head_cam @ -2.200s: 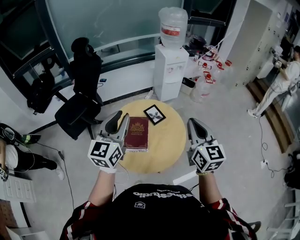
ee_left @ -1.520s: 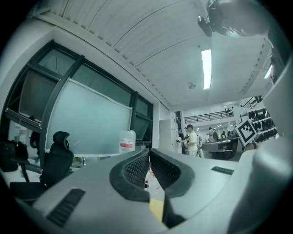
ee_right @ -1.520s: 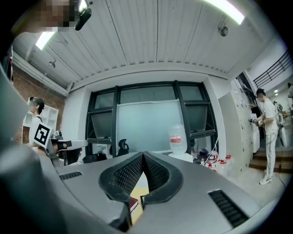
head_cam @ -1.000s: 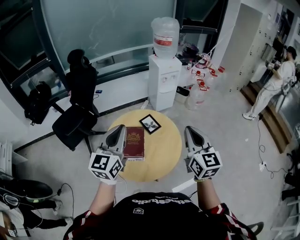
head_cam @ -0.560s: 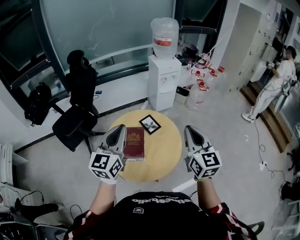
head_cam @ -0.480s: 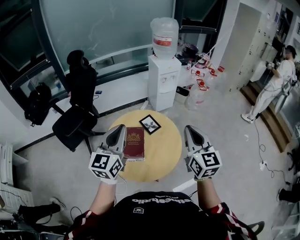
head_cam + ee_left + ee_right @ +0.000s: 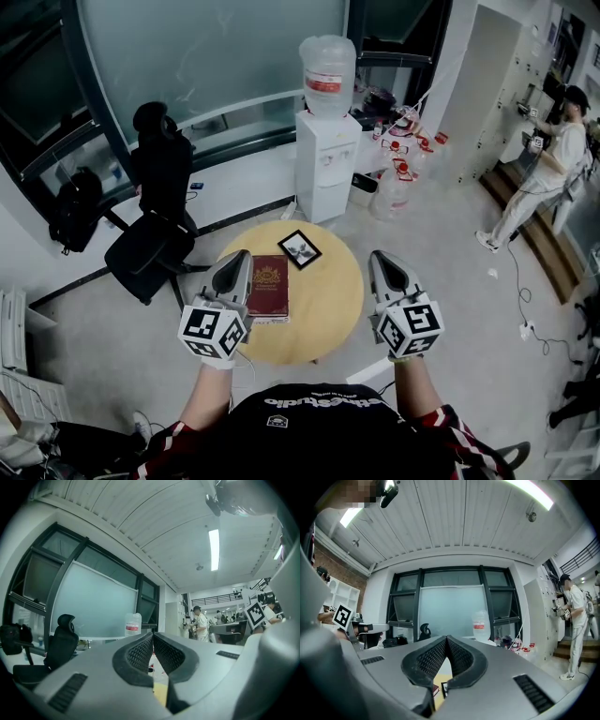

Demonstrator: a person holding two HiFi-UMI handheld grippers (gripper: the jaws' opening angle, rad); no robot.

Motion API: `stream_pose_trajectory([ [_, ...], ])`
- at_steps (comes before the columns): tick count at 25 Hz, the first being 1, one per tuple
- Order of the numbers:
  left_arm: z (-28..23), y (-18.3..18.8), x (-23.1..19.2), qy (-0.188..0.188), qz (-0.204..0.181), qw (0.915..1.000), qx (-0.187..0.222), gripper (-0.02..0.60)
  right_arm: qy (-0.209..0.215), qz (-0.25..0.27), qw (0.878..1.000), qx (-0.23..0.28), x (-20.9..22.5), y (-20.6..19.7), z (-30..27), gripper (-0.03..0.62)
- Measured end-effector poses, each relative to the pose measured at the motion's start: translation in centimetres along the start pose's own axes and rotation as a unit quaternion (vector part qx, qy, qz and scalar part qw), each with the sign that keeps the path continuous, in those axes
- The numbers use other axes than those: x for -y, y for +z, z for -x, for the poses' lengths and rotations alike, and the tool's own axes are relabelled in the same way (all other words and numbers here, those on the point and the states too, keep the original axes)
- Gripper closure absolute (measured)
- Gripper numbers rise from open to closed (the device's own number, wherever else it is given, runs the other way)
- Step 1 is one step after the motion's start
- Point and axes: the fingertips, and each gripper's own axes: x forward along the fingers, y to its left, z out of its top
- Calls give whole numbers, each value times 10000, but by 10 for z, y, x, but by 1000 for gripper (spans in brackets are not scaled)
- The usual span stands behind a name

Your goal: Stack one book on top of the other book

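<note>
A dark red book (image 7: 267, 288) looks like a stiff hardback, probably fairly heavy, with a smooth cover that might slip. It seems best pinched across a free edge, cover and pages together. The small black book (image 7: 301, 249) looks thin, light and rigid. It should lift easily by a side or corner and seems the likelier one to go on top. The red book bears a gold emblem and lies flat toward the left edge of a round wooden table (image 7: 328, 309). The black book, with a pale picture on its cover, lies flat and turned cornerwise near the far edge, just beside the red book's far right corner and not on it. The left gripper (image 7: 240, 259) hovers level over the red book's left side, jaws pressed together on nothing. The right gripper (image 7: 381, 260) hovers over the table's right edge, likewise closed and empty. Beyond the table stand a black office chair (image 7: 150, 239) and a water cooler (image 7: 328, 159).
</note>
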Motion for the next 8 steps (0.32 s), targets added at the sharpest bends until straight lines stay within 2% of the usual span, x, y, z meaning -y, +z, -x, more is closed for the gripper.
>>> stream_pose_trajectory([
  [8,-3,3,-1,20,20,10000,42,561,18,25,10000,-28,2,0,-3,566],
])
